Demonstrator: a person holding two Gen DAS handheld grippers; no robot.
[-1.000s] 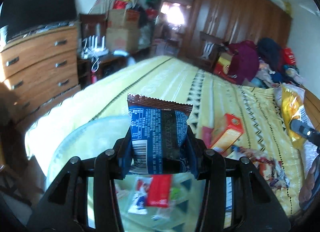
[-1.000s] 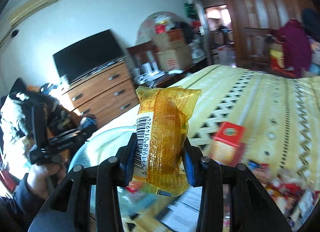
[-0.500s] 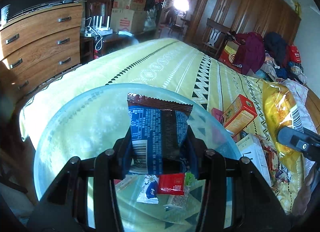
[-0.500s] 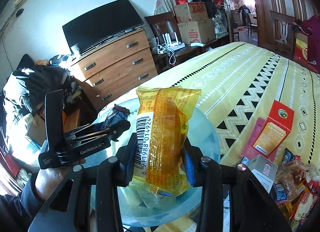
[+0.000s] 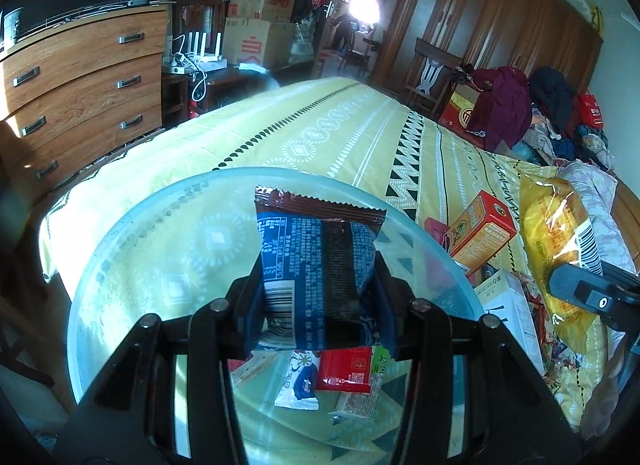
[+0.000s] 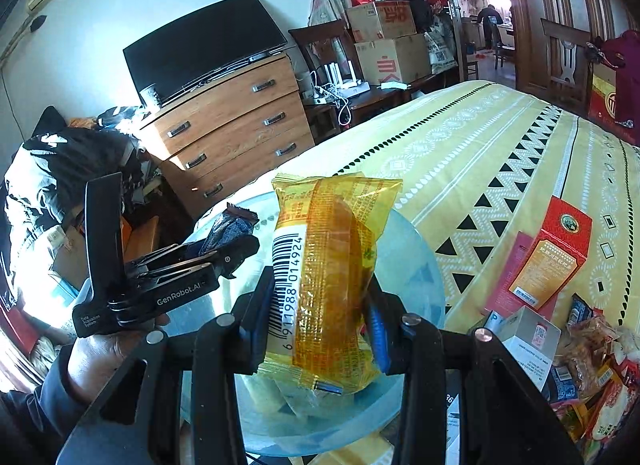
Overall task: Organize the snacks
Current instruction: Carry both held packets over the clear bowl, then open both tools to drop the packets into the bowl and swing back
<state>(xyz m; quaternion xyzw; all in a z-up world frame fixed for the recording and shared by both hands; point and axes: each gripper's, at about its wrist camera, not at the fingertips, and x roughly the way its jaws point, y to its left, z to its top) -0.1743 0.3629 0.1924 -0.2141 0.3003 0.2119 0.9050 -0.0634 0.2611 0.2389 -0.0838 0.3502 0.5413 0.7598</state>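
1. I judged the step to be the drop-off: both packets hung above the round pale-blue translucent plastic bowl (image 5: pixel 120 249), which sat on the yellow patterned bedspread (image 5: pixel 320 133), and neither had been let go.
2. My left gripper (image 5: pixel 320 297) had its fingers clamped on the blue and brown foil snack packet (image 5: pixel 316 273), held upright over the middle of the bowl.
3. My right gripper (image 6: pixel 320 305) had its fingers clamped on the yellow transparent-wrapped cake packet (image 6: pixel 328 281), upright and above the bowl's right side; in the left wrist view it sat just outside the rim.
4. The next move, as I read it, called for bringing the yellow packet further over the bowl, lowering each packet toward the floor of the bowl and parting the fingers so that they landed inside and not on the rim.
5. Counted: two packets in hand, one per gripper.
6. Inside the bowl I counted three small packets: a white and blue sachet (image 5: pixel 298 385), a red sachet (image 5: pixel 348 369) and a pale one with green print (image 5: pixel 362 397).
7. Right of the bowl stood one red and orange carton (image 6: pixel 554 257), one white box (image 6: pixel 528 341) beside it, and a heap of loose wrappers (image 6: pixel 592 377) that I could not count.
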